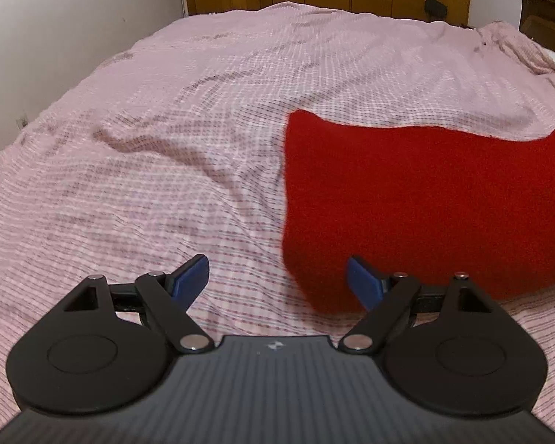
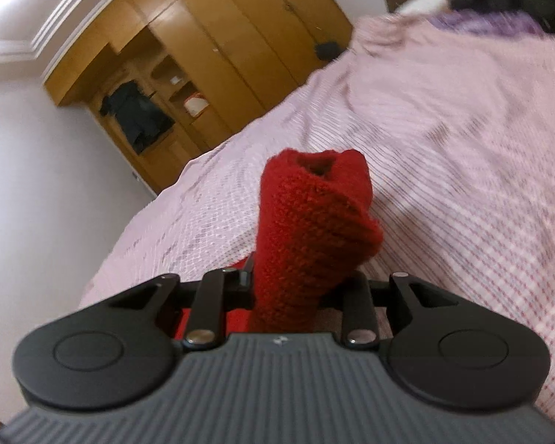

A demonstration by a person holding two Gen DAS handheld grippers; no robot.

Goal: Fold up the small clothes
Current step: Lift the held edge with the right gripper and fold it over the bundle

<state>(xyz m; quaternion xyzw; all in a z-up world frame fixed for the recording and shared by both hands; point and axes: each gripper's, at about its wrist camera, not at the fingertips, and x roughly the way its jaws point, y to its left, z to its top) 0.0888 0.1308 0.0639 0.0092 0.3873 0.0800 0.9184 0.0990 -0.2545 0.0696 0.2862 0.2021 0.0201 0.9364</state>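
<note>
A bed (image 1: 166, 148) covered with a pink checked bedspread fills the room, with a yellow-brown wooden wardrobe (image 2: 211, 37) against the white wall beyond its far edge. One wardrobe bay stands open, showing dark clothes hanging and some shelves. At the bed's far right corner, in the right wrist view, lies a dark and purple heap, too blurred to identify.

The red knitted garment (image 1: 425, 199) lies spread on the bedspread, to the right of the bed's middle in the left wrist view. The left gripper (image 1: 277, 281) hovers over the bed at the garment's near left corner with its blue pads (image 1: 188, 277) set wide apart and nothing between them; the right pad overlaps the red edge in the view, though contact cannot be told.

The right gripper (image 2: 299, 288) has its jaws drawn in tight on a bunched, twisted part of the red knitted garment (image 2: 310, 222), which rises from between them as a thick roll above the bed.
</note>
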